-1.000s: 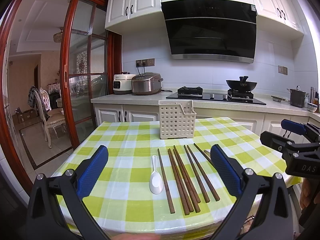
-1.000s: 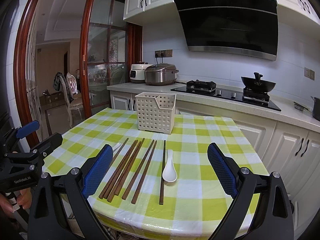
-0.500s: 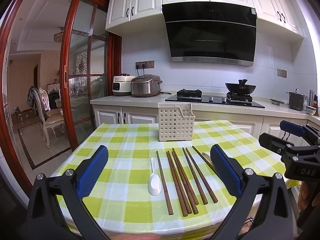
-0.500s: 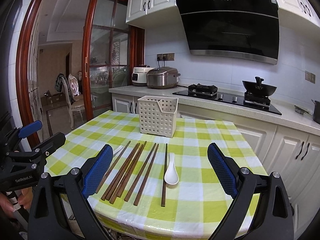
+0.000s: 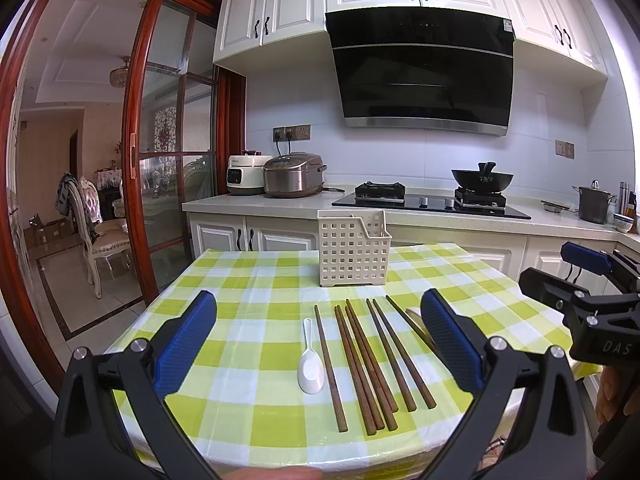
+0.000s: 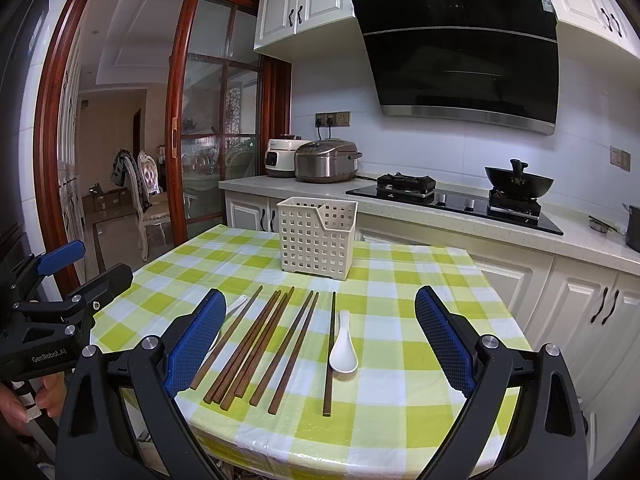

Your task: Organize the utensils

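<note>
Cream plastic basket (image 5: pixel 353 254) upright, seemingly empty; chopsticks (image 5: pixel 372 360), spoon (image 5: pixel 311 364) on table; both hand-held grippers (image 5: pixel 320 344) (image 6: pixel 320 340) wide.

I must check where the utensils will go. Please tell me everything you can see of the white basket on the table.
The basket is a cream-white box, plastic by its look, with walls pierced by rows of square holes. Its rim steps down on one side, and a partition seems to divide the inside. It stands upright on the green checked tablecloth, beyond the chopsticks and clear of them. Nothing shows above its rim, and neither gripper touches it.
</note>
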`<state>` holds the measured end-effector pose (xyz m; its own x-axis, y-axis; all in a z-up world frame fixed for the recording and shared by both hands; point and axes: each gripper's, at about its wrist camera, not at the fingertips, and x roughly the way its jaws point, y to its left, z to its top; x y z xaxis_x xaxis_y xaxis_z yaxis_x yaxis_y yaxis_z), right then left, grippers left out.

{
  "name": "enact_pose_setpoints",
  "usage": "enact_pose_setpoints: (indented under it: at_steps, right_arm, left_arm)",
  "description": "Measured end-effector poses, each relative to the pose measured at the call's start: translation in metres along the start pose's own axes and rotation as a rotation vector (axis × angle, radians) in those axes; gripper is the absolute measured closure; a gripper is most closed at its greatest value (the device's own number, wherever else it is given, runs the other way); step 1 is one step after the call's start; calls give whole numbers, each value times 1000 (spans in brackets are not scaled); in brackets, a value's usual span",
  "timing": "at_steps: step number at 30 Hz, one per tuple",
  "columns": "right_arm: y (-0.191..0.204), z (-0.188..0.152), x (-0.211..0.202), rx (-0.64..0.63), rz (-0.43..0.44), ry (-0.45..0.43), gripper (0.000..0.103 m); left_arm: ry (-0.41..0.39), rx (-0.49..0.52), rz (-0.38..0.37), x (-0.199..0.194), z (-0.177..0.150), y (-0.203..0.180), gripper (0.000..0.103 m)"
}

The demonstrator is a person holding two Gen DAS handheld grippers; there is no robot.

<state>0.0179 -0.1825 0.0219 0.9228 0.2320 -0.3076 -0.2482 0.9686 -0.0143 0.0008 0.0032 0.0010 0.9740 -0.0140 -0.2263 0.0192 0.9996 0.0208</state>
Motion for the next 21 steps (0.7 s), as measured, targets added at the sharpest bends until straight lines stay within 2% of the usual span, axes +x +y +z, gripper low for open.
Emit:
enact_pose_setpoints:
  at_steps: [21]
  right_arm:
    - [1,-2,-1,-1,1,1,14]
  left_arm:
    - [-4,-2,-2,-3,0,-1,4]
